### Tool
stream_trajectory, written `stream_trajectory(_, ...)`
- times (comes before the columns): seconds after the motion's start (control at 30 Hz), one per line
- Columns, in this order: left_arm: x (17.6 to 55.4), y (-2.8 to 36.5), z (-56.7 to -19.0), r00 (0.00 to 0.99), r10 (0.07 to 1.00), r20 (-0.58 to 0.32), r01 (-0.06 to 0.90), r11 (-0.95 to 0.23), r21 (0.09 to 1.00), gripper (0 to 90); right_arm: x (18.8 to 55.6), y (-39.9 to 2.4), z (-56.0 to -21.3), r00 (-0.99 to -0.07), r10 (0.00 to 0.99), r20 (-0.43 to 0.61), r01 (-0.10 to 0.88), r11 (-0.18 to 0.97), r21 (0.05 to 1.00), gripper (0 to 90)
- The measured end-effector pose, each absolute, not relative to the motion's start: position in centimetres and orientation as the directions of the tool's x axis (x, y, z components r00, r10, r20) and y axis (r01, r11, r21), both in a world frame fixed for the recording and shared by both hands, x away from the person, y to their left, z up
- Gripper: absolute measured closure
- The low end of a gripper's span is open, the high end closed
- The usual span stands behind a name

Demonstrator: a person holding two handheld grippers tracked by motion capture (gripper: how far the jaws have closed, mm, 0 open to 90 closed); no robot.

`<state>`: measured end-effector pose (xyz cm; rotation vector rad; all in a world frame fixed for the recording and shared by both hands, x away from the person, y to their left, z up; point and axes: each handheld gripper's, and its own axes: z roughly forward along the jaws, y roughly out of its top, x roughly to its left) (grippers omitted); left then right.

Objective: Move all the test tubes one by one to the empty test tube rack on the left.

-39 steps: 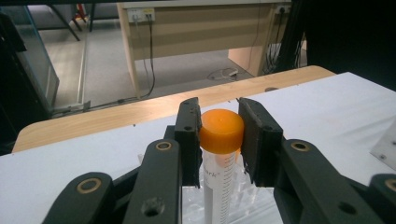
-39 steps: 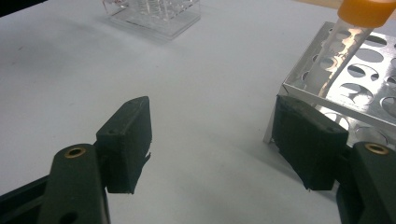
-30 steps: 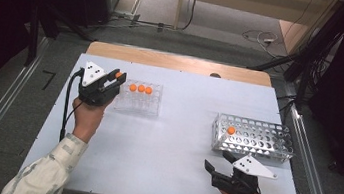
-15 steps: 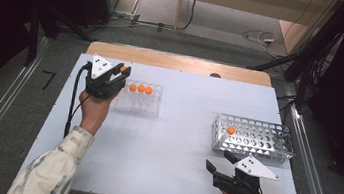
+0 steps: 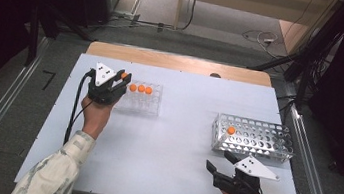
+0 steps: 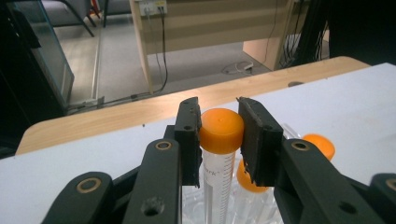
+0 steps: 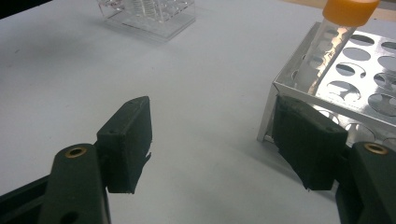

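Note:
My left gripper (image 5: 122, 79) is at the left end of a clear plastic rack (image 5: 143, 104) on the white table. It is shut on the orange cap of a clear tube (image 6: 220, 133), which hangs upright between the jaws of my left gripper (image 6: 219, 135), its lower end down in the rack. Three more orange-capped tubes (image 5: 141, 89) stand in that rack's back row. My right gripper (image 5: 220, 166) rests near the table's front edge, open with nothing between the jaws (image 7: 219, 140). It is just in front of a metal rack (image 5: 255, 138) that holds one orange-capped tube (image 5: 231, 130).
A wooden strip (image 5: 179, 61) borders the white table (image 5: 174, 142) at the back. Cables and furniture lie on the floor beyond. Metal rails (image 5: 305, 145) run along both sides of the table.
My left gripper has shifted slightly at the left end of the clear rack, still shut on the tube. The right gripper has not moved.

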<state>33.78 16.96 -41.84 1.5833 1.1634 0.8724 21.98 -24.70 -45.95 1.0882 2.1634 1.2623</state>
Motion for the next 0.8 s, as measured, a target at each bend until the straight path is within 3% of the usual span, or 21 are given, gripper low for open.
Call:
stream_trajectory(0.33,33.6,16.8,-42.6,0.296,0.955,0.01,0.287,-0.099,0.953,68.6,22.1,-24.6,-46.1,-0.611,0.791,0.038,0.424,0.286,0.859,27.4)
stream_trajectory(0.6,33.0,16.8,-42.3,0.307,0.952,-0.008,0.276,-0.081,0.958,58.1,22.1,-24.8,-46.0,-0.608,0.793,0.039,0.425,0.284,0.859,27.4)
stream_trajectory(0.8,31.2,16.7,-42.0,0.315,0.949,-0.02,0.268,-0.069,0.961,40.9,22.1,-24.9,-46.1,-0.603,0.797,0.039,0.426,0.28,0.86,27.4)
